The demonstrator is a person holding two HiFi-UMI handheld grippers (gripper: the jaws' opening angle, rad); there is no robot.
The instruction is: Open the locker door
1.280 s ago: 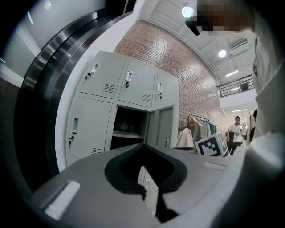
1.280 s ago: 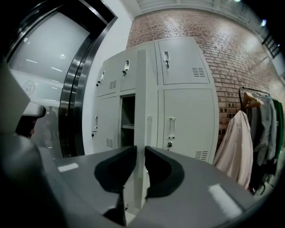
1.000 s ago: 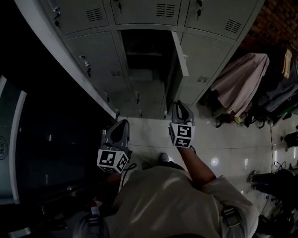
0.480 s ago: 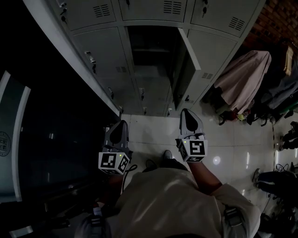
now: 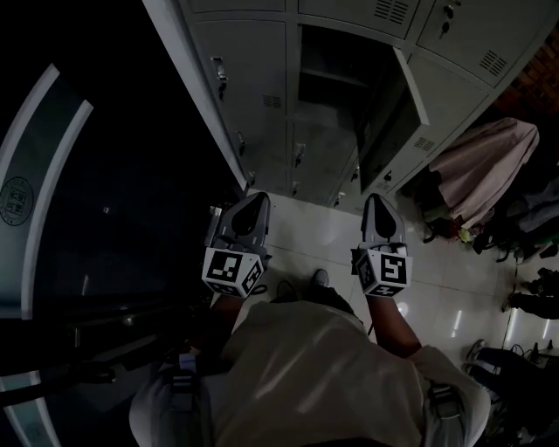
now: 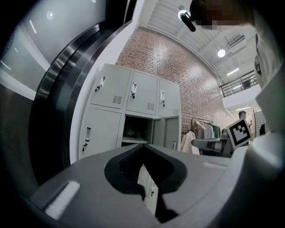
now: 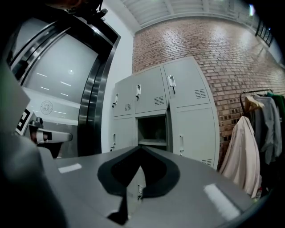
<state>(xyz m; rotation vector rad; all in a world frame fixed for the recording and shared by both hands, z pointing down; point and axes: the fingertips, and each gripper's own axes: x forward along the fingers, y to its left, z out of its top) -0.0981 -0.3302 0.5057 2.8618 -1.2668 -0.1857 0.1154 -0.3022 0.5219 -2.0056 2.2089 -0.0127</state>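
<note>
Right gripper has drawn back from open locker door.

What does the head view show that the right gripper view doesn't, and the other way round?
Only the head view: the person's shirt and the pale tiled floor below. Only the right gripper view: the ceiling and the brick wall rising above the lockers. Both: the open locker with its door swung out, and the pale coat hanging right of the lockers.
</note>
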